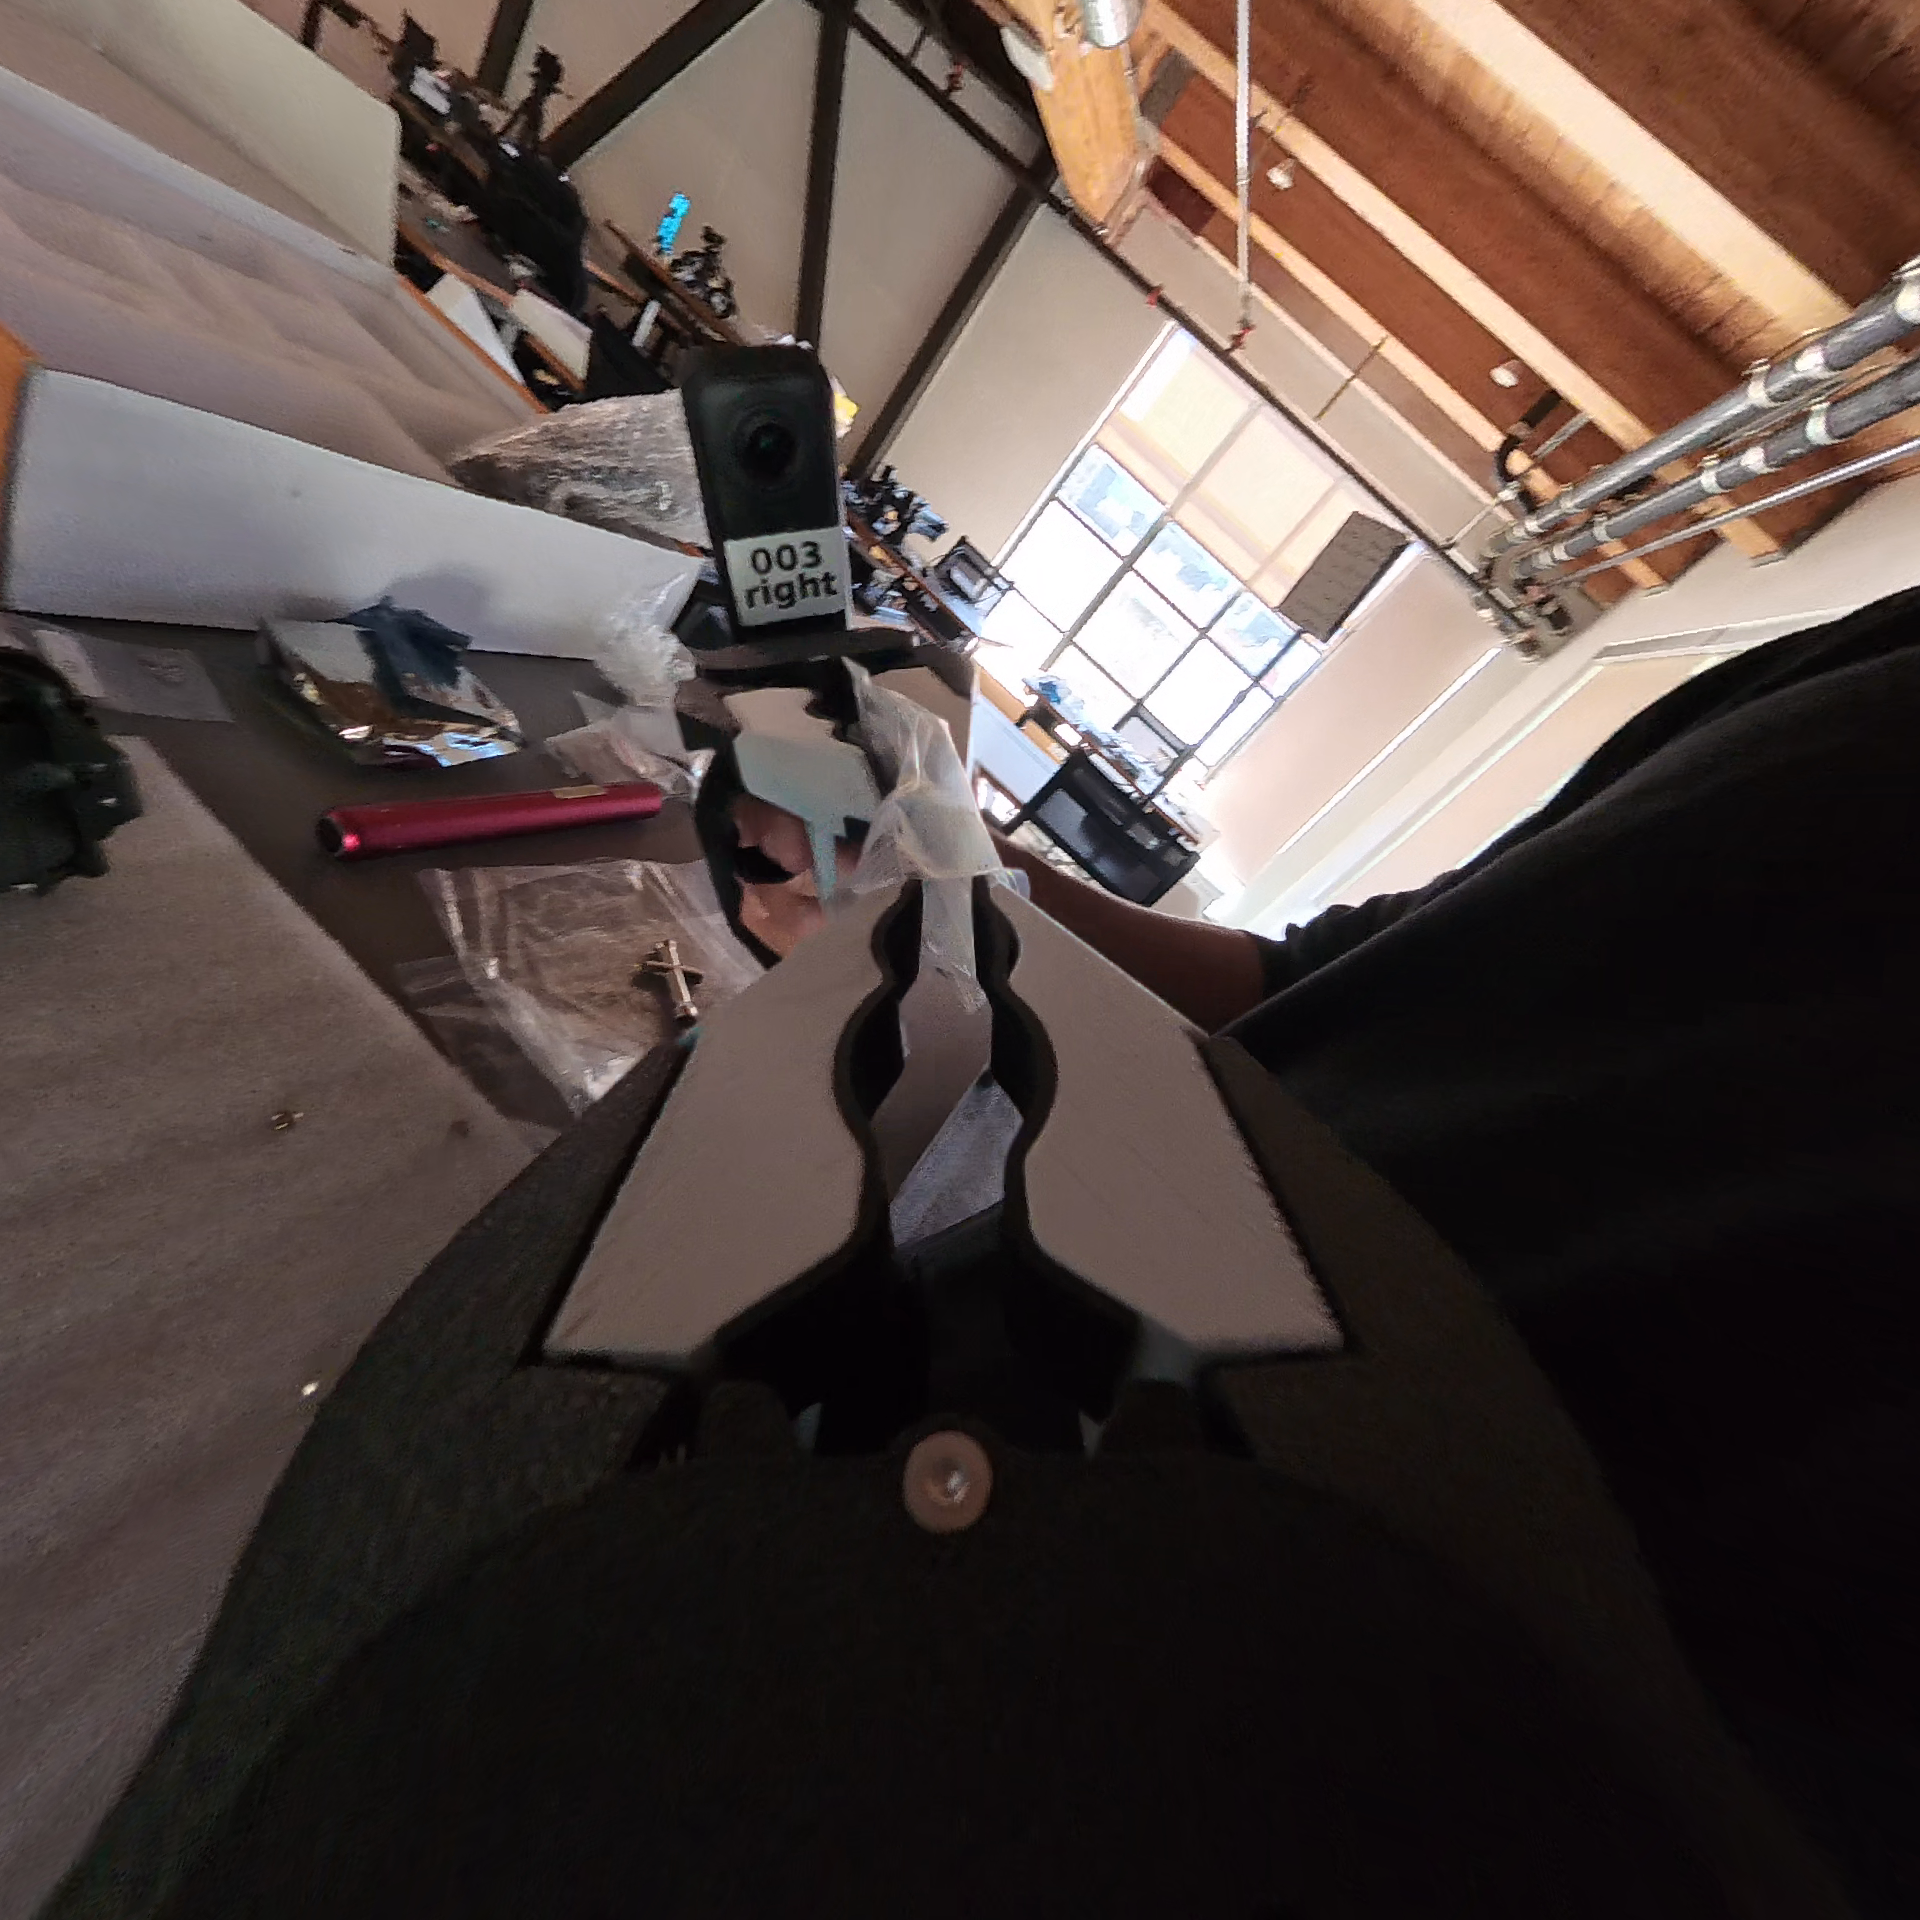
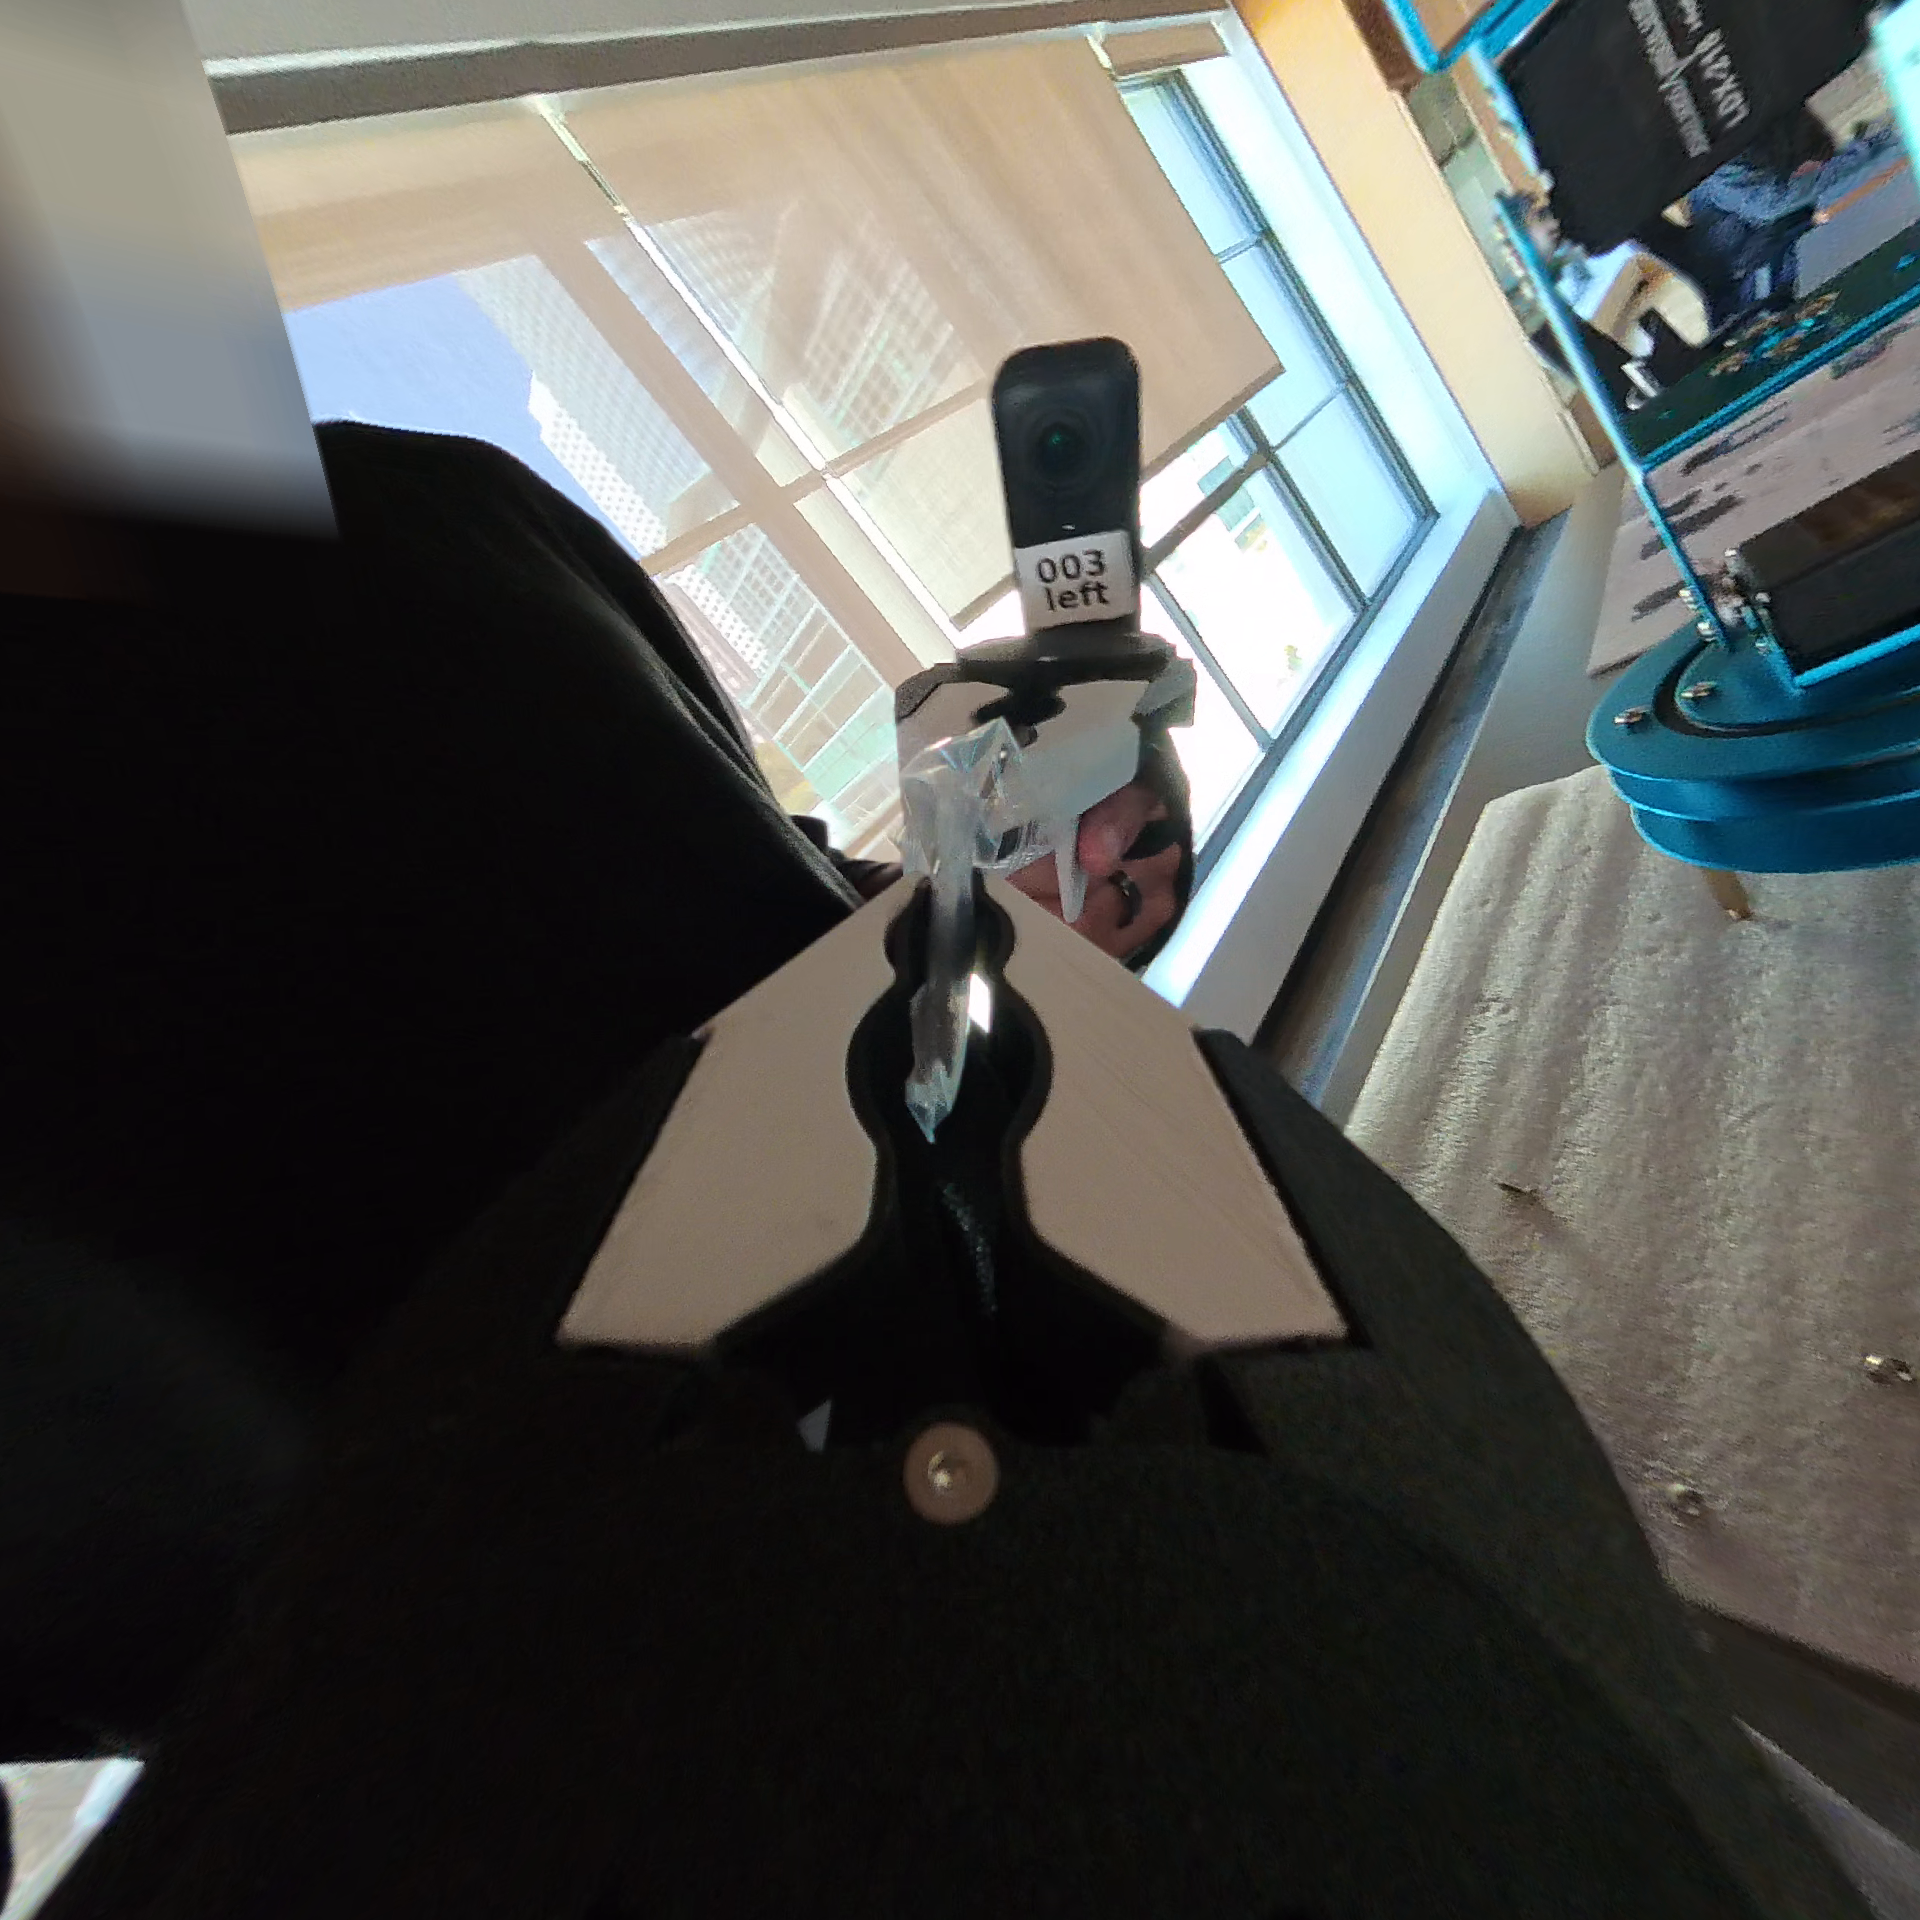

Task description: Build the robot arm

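Wooden beams and grid windows back a cluttered dark tabletop (image 1: 312, 883) bearing one magenta tube (image 1: 488, 816), one silvery foil pouch (image 1: 384, 696) and one small brass fitting (image 1: 670, 971). Two tongs face each other, tips nearly meeting: the left tongs (image 1: 948, 899) and right tongs (image 2: 951, 899), both narrowed onto one crumpled clear plastic bag (image 1: 920, 800). Whatever the bag contains is unreadable. Dark clothing hides much.
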`<state>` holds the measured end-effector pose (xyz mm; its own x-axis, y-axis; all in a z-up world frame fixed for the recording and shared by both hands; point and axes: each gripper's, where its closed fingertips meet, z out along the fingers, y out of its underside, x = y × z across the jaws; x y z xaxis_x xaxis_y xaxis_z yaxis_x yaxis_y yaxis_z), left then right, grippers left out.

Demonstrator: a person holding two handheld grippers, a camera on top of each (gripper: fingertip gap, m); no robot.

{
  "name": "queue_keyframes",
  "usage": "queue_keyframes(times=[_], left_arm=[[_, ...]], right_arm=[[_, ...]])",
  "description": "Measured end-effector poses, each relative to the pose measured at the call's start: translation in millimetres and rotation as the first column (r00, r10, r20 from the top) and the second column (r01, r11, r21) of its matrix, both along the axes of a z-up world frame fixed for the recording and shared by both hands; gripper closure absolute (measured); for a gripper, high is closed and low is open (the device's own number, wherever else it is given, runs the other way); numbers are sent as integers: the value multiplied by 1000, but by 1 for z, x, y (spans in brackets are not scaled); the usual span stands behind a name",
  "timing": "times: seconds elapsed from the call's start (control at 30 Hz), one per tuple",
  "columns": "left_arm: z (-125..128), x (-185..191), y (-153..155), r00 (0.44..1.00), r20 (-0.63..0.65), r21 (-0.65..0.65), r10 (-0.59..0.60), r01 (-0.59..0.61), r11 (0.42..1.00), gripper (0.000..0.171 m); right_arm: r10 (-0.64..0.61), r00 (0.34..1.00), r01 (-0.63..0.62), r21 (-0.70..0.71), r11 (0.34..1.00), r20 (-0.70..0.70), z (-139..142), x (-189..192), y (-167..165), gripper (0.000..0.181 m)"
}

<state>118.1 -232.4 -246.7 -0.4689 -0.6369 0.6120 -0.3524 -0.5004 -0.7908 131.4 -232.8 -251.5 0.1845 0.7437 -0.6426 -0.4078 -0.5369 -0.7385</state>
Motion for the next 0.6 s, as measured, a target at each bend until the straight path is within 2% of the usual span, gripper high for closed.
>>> queue_keyframes(times=[0.1, 0.27, 0.4, 0.47, 0.57, 0.6], left_arm=[[2, 0, -1, 1000, 23, -11, -10, 10, 1000, 171], [3, 3, 13, 997, 39, -10, 70, -70, 997, 171], [0, 3, 13, 998, 31, -15, 62, -62, 998, 171], [-1, 5, 11, 998, 14, -9, 55, -54, 998, 171], [-13, 12, 14, 994, -40, 69, 102, -99, 993, 145], [-17, 14, 14, 992, -54, 110, 117, -110, 988, 145]], right_arm=[[-6, 1000, 6, -7, 1000, -1, -1, 2, 0, 177], [-87, 996, 88, -8, 996, 36, -2, 18, 3, 176], [-138, 989, 139, -7, 990, 51, -3, 27, 4, 177], [-178, 978, 182, -17, 983, 112, -11, 28, 8, 176], [-217, 964, 221, -5, 975, 152, -12, 28, 11, 177], [-229, 959, 233, -3, 973, 166, -13, 29, 11, 177]])
